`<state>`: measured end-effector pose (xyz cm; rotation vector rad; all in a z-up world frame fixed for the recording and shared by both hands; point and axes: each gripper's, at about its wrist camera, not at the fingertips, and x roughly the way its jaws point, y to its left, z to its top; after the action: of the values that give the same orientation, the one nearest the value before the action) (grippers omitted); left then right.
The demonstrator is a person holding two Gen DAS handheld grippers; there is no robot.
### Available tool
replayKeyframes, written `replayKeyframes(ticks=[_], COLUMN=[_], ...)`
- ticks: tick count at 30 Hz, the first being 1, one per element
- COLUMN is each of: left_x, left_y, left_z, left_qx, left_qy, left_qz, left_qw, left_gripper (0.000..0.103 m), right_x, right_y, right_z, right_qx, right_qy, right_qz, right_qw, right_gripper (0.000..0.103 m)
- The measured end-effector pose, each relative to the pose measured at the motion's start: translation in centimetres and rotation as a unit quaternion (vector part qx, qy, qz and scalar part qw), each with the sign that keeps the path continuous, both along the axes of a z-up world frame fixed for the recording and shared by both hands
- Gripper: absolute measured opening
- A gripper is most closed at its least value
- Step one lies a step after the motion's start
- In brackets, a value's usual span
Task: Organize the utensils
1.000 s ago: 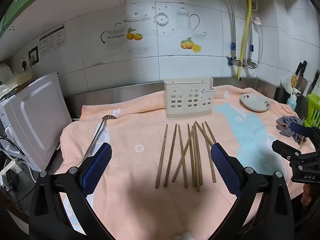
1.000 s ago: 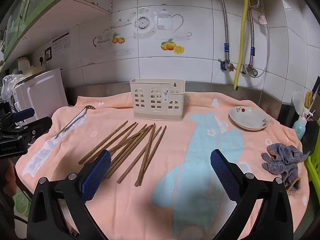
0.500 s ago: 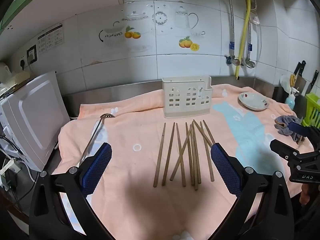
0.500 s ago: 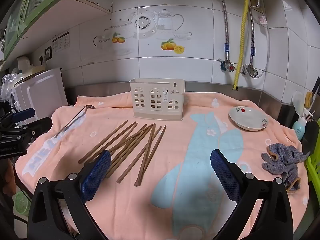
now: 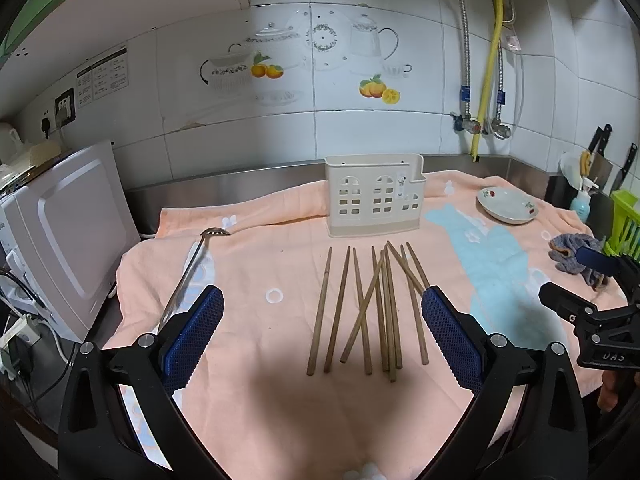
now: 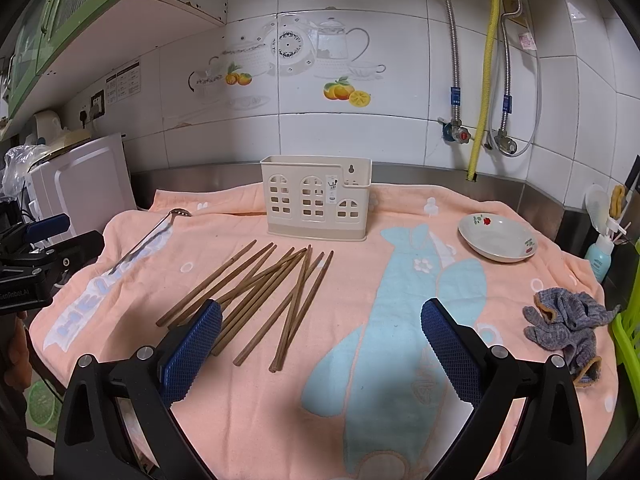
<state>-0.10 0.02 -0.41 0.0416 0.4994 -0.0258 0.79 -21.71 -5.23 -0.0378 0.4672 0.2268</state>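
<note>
Several brown wooden chopsticks [image 5: 372, 304] [image 6: 260, 300] lie loosely fanned on the peach towel, just in front of a cream plastic utensil holder [image 5: 374, 196] [image 6: 316, 198] with window cut-outs. A long metal slotted spoon [image 5: 192, 268] [image 6: 152, 240] lies on the towel's left side. My left gripper [image 5: 322, 328] hovers open above the near ends of the chopsticks, holding nothing. My right gripper [image 6: 320, 340] is open too, over the towel to the right of the chopsticks' near ends. Each gripper shows at the edge of the other's view.
A white dish [image 6: 498, 238] sits at the back right and a grey rag [image 6: 564, 320] near the towel's right edge. A white appliance [image 5: 60, 236] stands at the left. A green rack [image 5: 624, 224], knives and a bottle crowd the right corner. Pipes run down the tiled wall.
The left gripper's view has drifted slightly; the chopsticks and holder sit a little lower-left in it. The right view is almost unchanged. Both grippers stay open.
</note>
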Motion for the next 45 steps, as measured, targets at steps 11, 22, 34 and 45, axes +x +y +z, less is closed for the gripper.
replayKeyframes(ticks=[11, 22, 34, 45], left_x=[0.43, 0.59, 0.66, 0.75], left_y=[0.05, -0.04, -0.02, -0.03], left_z=[-0.01, -0.16, -0.15, -0.08], left_qx=[-0.001, -0.003, -0.003, -0.003], left_qy=[0.001, 0.002, 0.002, 0.001], left_qz=[0.0, 0.001, 0.001, 0.0], left_qw=[1.0, 1.0, 1.0, 1.0], left_gripper=[0.098, 0.098, 0.098, 0.098], right_x=[0.11, 0.31, 0.3, 0.24], right_y=[-0.03, 0.32, 0.24, -0.01], right_z=[0.02, -0.08, 0.04, 0.42], right_qx=[0.0, -0.002, -0.002, 0.0], right_qy=[0.001, 0.003, 0.001, -0.002], right_qz=[0.0, 0.001, -0.002, -0.002], right_qw=[1.0, 1.0, 1.0, 1.0], right_gripper=[0.097, 0.097, 0.097, 0.097])
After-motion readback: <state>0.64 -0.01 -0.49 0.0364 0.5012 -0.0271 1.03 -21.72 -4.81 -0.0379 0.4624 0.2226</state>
